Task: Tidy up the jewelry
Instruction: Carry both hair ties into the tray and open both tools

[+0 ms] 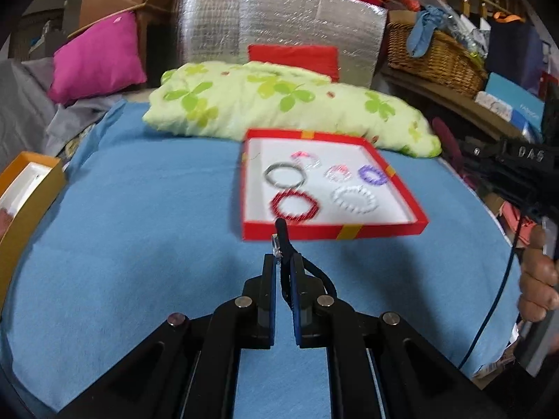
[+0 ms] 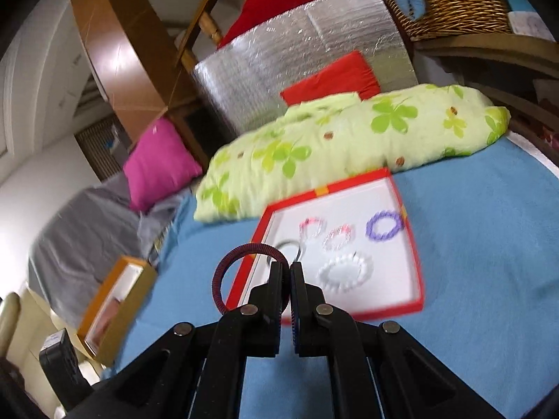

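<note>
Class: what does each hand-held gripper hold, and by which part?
Left hand-held gripper: a dark cord, pinched mid-length. Right hand-held gripper: a dark red bracelet, pinched at its rim.

Cloth (image 1: 139, 227): under everything, tray on it.
Tray (image 1: 335, 232): centre-right on the cloth; loose bracelets (image 1: 354, 199) lie apart inside it.
Pillow (image 1: 279, 104): just behind the tray.
Foil panel (image 1: 279, 17): upright behind the pillow.
Cushion (image 1: 97, 57): far left, back.
Basket (image 1: 436, 59): far right, back.
Side box (image 1: 31, 188): left edge of the cloth, well apart from the tray.
Left gripper (image 1: 281, 262): before the tray's near wall, cord (image 1: 282, 234) between its fingers.
Right gripper (image 2: 287, 267): at the tray's near-left corner, coil bracelet (image 2: 223, 272) pinched.
</note>
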Available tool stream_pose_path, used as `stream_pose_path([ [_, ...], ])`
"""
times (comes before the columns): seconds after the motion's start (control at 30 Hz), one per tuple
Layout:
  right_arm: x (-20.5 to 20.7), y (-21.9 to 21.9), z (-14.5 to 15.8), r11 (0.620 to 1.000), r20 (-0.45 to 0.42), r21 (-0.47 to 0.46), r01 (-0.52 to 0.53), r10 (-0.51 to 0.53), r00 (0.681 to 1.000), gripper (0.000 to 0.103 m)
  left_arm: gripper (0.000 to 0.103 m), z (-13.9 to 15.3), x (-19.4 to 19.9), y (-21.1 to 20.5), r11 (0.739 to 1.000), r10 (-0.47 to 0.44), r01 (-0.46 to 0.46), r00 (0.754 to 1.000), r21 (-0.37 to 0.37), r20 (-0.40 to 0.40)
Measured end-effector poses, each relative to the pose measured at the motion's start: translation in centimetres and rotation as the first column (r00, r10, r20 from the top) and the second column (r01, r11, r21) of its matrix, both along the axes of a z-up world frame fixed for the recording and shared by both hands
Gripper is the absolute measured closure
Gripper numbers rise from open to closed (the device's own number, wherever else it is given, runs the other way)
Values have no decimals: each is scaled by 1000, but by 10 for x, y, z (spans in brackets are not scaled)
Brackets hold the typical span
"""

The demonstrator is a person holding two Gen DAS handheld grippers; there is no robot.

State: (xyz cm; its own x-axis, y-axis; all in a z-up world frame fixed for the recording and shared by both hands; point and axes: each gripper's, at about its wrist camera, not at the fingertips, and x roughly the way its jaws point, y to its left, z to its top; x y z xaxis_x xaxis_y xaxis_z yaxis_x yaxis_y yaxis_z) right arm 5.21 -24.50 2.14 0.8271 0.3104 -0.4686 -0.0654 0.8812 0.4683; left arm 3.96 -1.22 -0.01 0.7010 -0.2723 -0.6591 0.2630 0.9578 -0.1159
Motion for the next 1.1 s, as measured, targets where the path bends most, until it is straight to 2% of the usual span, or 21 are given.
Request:
stream_pose_path([
  [0.13, 4, -28, -7, 999, 16, 48, -20, 20, 1000, 98, 95, 15, 15, -16, 998, -53, 54, 998, -22, 45],
  [0.23, 14, -41, -22, 994, -36, 109, -29, 33, 999, 98, 95, 20, 41, -37, 996, -88, 88, 995, -7, 52],
  [0.3, 19, -41, -28, 995, -62, 96, -33, 39, 997, 98, 95, 19, 56, -48, 994, -110, 111, 993, -19, 48],
  [0.43, 33, -43, -40, 996, -103, 89, -22, 31, 994, 98, 95, 3, 96, -66, 991, -122, 120, 992, -62, -20],
  [0.53, 43, -45, -49, 999, -125, 37, 13, -8, 992, 98, 95, -4, 119, -77, 992, -121, 120, 992, -35, -33],
  [0.63, 55, -46, -60, 999, -162, 23, 22, -18, 987, 98, 95, -13, 140, -86, 994, -113, 112, 992, -14, -51],
  [0.83, 68, -44, -73, 1000, -198, -15, 18, -21, 980, 98, 95, -24, 161, -100, 992, -122, 124, 989, 12, -88],
  [1.1, 72, -35, -86, 998, -242, -64, 3, -18, 970, 97, 95, -36, 169, -113, 989, -122, 131, 984, 64, -133],
])
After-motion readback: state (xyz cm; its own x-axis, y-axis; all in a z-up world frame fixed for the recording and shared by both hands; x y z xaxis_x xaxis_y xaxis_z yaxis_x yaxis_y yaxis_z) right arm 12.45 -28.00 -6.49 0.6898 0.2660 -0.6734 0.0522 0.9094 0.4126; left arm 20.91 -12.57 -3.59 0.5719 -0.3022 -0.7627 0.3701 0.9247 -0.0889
